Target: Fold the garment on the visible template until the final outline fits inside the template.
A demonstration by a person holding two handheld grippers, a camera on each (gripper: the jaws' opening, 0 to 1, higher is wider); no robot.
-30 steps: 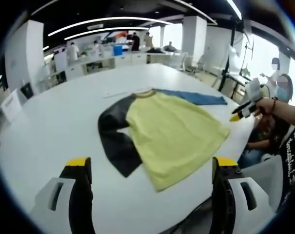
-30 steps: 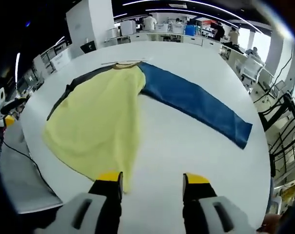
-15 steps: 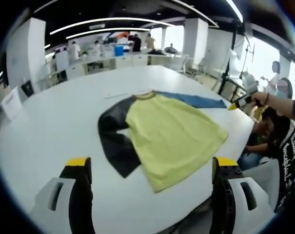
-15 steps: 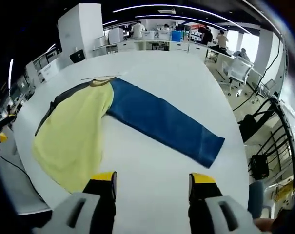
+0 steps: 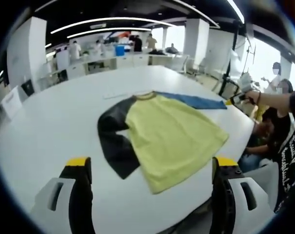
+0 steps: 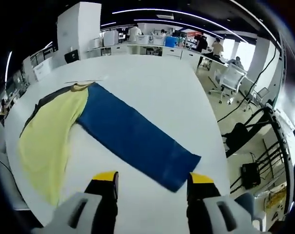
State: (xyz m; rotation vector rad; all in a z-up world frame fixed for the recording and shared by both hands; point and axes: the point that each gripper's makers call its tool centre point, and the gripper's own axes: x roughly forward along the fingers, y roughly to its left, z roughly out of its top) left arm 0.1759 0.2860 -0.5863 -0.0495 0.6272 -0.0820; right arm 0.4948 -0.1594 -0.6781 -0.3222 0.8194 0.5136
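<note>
On the white surface [image 5: 49, 131] lies the shirt [image 5: 171, 136], spread flat with its yellow body toward the near edge and its collar [image 5: 144, 95] pointing away across the surface. In the left gripper view a black sleeve [image 5: 115, 141] lies folded in along the body's left side, while a blue sleeve [image 5: 198, 101] runs out straight to the right from the collar. The right gripper view shows the same shirt [image 6: 47, 136] from the other side: the blue sleeve [image 6: 135, 141] stretches flat and diagonal toward the camera, its cuff end close above the right tongs [image 6: 149, 178]. A thin pale strip [image 5: 115, 94], possibly an edge of the template, lies just beyond the collar; it is too small to make out.

The left tongs [image 5: 149, 168] hang above the near edge of the surface, jaws wide apart with nothing between them, the shirt's hem between the two yellow tips as seen from the camera. The right tongs stand apart too, empty, over the bare surface just short of the cuff. In the left gripper view the right tongs [image 5: 233, 100] appear at the far right, held in a hand [image 5: 252, 96] near the blue sleeve's end, and there their jaws are too small to judge.

Beyond the surface are white desks [image 5: 113, 61], a white pillar [image 6: 79, 27] and people standing at the back of the room.
</note>
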